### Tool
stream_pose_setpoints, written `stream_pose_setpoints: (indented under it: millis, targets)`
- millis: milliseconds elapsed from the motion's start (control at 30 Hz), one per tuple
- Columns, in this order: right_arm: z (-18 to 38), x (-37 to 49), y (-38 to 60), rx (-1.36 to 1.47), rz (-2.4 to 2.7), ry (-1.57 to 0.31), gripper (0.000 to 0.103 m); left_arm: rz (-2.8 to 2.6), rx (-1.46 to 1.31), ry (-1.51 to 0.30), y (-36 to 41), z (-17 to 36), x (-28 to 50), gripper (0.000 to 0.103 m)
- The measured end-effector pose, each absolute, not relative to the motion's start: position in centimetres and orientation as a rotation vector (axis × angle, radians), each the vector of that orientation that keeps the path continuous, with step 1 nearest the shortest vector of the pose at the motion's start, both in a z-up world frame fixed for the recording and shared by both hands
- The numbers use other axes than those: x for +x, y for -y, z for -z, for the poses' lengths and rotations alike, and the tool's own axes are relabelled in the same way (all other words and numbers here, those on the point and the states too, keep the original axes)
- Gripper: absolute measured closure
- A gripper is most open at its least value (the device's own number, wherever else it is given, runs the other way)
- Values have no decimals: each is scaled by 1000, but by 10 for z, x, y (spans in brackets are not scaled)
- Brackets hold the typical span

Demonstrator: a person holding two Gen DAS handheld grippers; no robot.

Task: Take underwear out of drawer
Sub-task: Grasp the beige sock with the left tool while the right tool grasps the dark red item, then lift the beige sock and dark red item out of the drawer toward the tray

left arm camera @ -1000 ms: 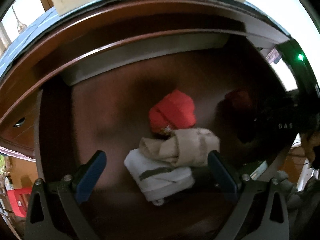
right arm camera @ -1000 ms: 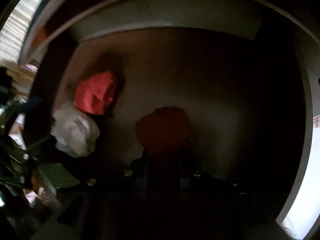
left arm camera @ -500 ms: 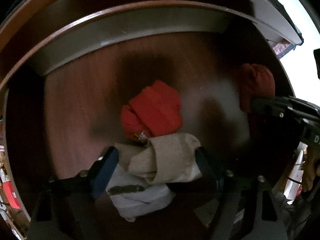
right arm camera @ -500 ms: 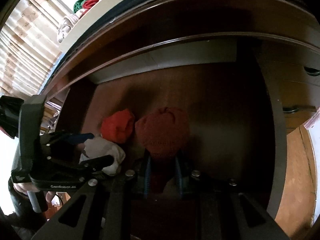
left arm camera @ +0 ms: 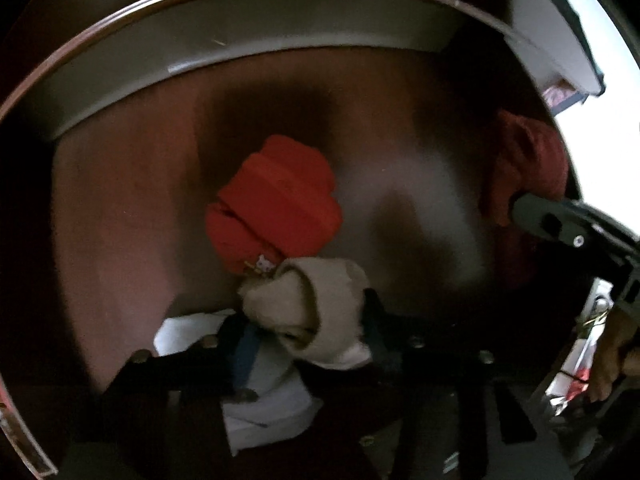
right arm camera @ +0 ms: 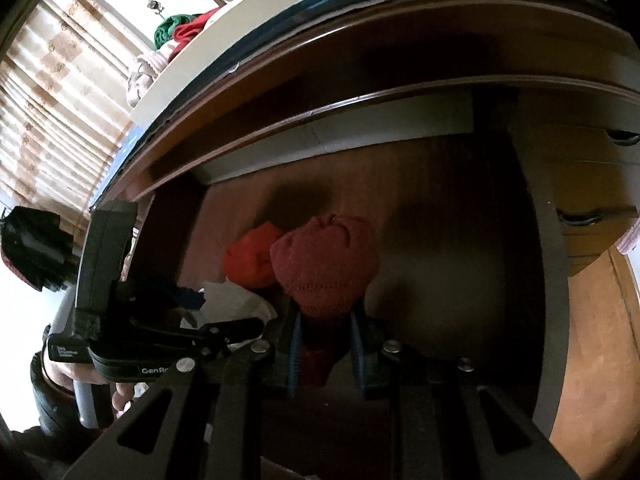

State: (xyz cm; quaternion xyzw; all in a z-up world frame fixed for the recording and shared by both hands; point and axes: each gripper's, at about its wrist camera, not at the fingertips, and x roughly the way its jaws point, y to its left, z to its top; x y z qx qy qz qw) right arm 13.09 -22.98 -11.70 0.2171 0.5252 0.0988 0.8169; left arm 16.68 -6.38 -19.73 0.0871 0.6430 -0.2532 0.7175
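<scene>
An open wooden drawer (left arm camera: 120, 208) holds rolled underwear. My left gripper (left arm camera: 308, 332) is shut on a beige roll (left arm camera: 320, 312), which lies over a white roll (left arm camera: 264, 404). A bright red roll (left arm camera: 276, 204) sits just behind them. My right gripper (right arm camera: 326, 344) is shut on a dark red roll (right arm camera: 324, 264) and holds it above the drawer floor; this roll also shows at the right in the left wrist view (left arm camera: 528, 160). The bright red roll (right arm camera: 250, 258) and the white roll (right arm camera: 236, 300) lie to its left.
The drawer's grey back wall (left arm camera: 240, 44) and dark wood front rail (right arm camera: 360, 100) arch above. The left gripper's body (right arm camera: 120, 320) fills the lower left of the right wrist view. More drawers with handles (right arm camera: 580, 216) are at the right. Folded items lie on the dresser top (right arm camera: 180, 32).
My left gripper has closed on the beige roll. My right gripper has lifted the dark red roll up and back from the drawer floor.
</scene>
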Motion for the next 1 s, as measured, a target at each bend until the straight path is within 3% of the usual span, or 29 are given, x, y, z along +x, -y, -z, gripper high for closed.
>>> stream_pose_setpoints:
  millis: [100, 500, 1000]
  targets:
    - [116, 130, 230, 478, -201, -1105, 80, 574, 139, -1382, 54, 192, 165, 67]
    - [100, 121, 230, 509, -181, -1020, 80, 593, 62, -1161, 20, 129, 143, 67]
    - [56, 95, 222, 436, -182, -930, 80, 589, 35, -1025, 16, 93, 107, 67]
